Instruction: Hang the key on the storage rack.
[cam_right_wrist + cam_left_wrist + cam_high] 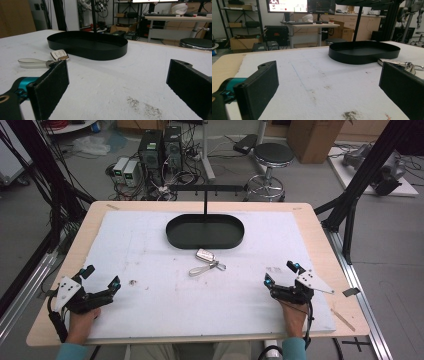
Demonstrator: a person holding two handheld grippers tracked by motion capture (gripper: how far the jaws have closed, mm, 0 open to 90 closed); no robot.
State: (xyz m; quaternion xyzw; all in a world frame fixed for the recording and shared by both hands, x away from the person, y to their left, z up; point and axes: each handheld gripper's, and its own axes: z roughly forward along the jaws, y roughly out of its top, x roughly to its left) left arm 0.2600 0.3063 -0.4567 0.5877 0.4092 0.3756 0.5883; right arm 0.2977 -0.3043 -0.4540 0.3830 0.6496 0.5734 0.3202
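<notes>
A white key fob [204,254] with a pale strap and metal ring [206,268] lies on the white mat just in front of a black oval tray [205,231]. From the tray's back rises a thin black post with a hook bar [206,187]. My left gripper [101,278] rests at the mat's near left, open, nothing between its jaws. My right gripper [280,272] rests at the near right, also open and empty. The left gripper view has the tray [364,51] ahead and the fob [396,62] at right. In the right gripper view the fob [59,54] lies left of the tray [87,45].
The white mat [150,295] covers most of a wooden table [320,235]. A small dark speck [133,282] lies near the left gripper. A stool [272,157], computers and cables stand on the floor beyond the far edge. Black frame struts rise at both sides.
</notes>
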